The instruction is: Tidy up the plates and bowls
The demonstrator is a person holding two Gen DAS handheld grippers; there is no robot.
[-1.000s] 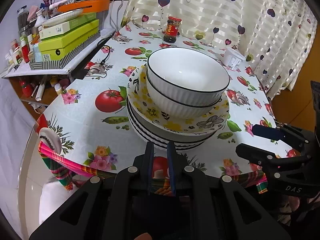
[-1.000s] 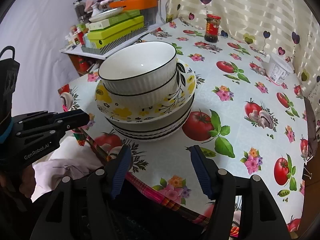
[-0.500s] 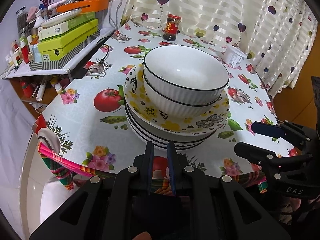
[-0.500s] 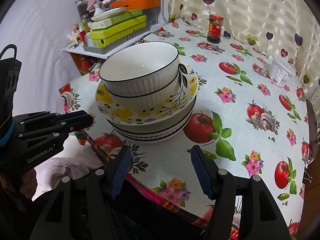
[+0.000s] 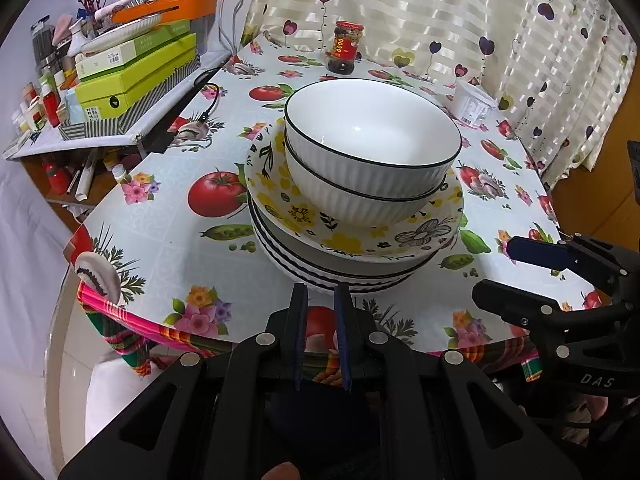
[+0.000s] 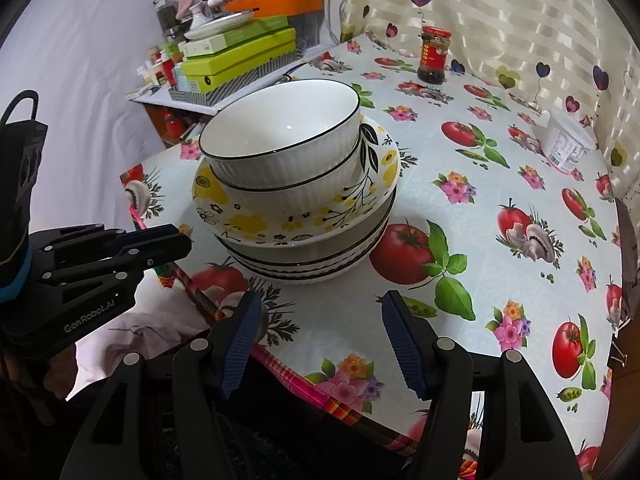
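Two white ribbed bowls (image 5: 372, 148) (image 6: 280, 136) with black rims sit nested on a yellow-flowered plate (image 5: 352, 236) (image 6: 248, 220). That plate rests on a stack of black-striped white dishes (image 5: 340, 276) (image 6: 312, 268) near the table's front edge. My left gripper (image 5: 320, 300) is nearly shut and empty, just in front of the stack. It also shows in the right wrist view (image 6: 172, 240). My right gripper (image 6: 320, 312) is open and empty, short of the stack, and shows at the right of the left wrist view (image 5: 500, 268).
The table (image 5: 168, 248) has a tomato-print cloth. A sauce jar (image 5: 346, 46) (image 6: 433, 54) and a white tub (image 5: 472, 104) (image 6: 568, 144) stand at the back by the curtain. A shelf with green boxes (image 5: 136, 76) (image 6: 240, 60) is at the left.
Both grippers have moved slightly closer to the stack. Their jaws have not changed.
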